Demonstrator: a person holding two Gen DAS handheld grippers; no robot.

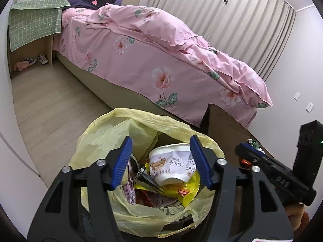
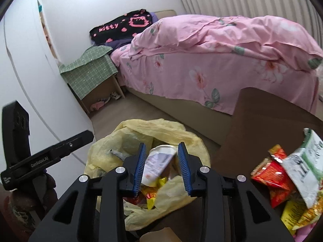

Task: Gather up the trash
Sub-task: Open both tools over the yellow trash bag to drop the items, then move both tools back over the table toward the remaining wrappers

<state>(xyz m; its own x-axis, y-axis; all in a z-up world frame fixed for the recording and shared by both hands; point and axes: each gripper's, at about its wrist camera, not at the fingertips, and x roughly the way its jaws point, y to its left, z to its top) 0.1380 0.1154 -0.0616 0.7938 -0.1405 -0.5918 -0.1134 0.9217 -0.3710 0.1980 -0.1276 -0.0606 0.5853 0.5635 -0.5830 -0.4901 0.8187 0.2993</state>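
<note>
Both claws hang open and empty over the yellow bin bag (image 1: 113, 129), left claw (image 1: 161, 161) and right claw (image 2: 162, 168), ready to fetch wrappers (image 2: 282, 177) from the tabletop (image 2: 262, 121) at right.

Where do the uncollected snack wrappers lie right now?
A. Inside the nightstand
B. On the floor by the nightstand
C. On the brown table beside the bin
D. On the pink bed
C: the snack wrappers lie on the brown table, right of the bin.

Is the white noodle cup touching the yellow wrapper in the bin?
Touching: the left wrist view shows the noodle cup lying on the yellow wrapper.
</note>
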